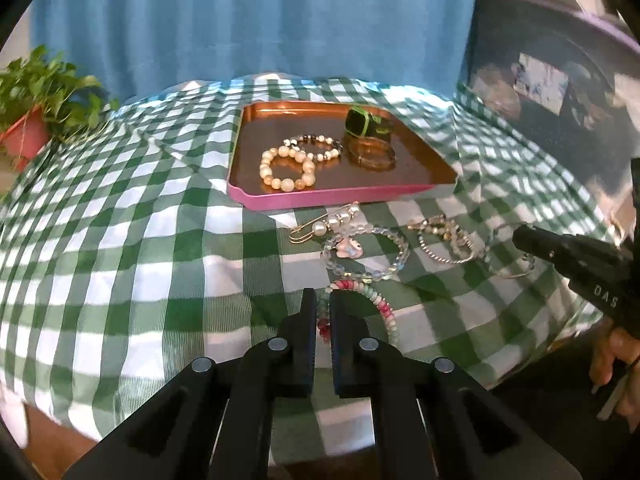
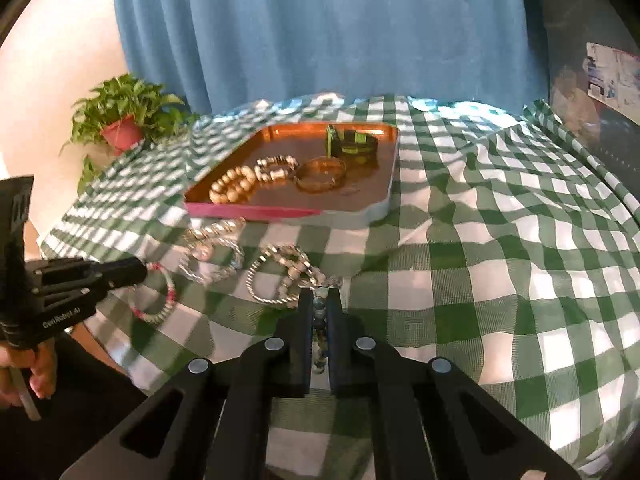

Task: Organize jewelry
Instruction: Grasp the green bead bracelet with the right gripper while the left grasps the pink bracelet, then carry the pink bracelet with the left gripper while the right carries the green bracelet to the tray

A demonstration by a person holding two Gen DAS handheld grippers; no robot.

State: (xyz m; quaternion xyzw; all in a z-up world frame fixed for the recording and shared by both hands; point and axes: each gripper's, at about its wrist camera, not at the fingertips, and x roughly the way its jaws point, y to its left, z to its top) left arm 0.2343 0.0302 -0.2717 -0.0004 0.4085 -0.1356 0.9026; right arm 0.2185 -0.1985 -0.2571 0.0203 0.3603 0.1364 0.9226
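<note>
While both grippers sit low over the green-checked cloth on the table, we have each one closed on a bracelet. Left gripper, bottom center of its view: fingers nearly together, pinching the pink-and-white beaded bracelet, whose loop curves off to the right of the fingertips. Right gripper, bottom center of its view: fingers clamped on a strand of blue-grey beads running down the gap between them.

Just beyond the fingertips, mid-frame, loose pieces lie on the cloth: a clear bead bracelet with a pink charm, a pearl pin beside it, and a silver twisted bangle tangled with a beaded strand to the right. From the right wrist the same bangle sits just left of our fingertips.

Further back, center frame, we see the pink-sided tray with a copper floor. It holds a cream bead bracelet touching a black-and-white bead bracelet, an amber bangle, and a green watch at the back, right behind that bangle.

Far left: potted plant. Behind everything, a blue curtain.
</note>
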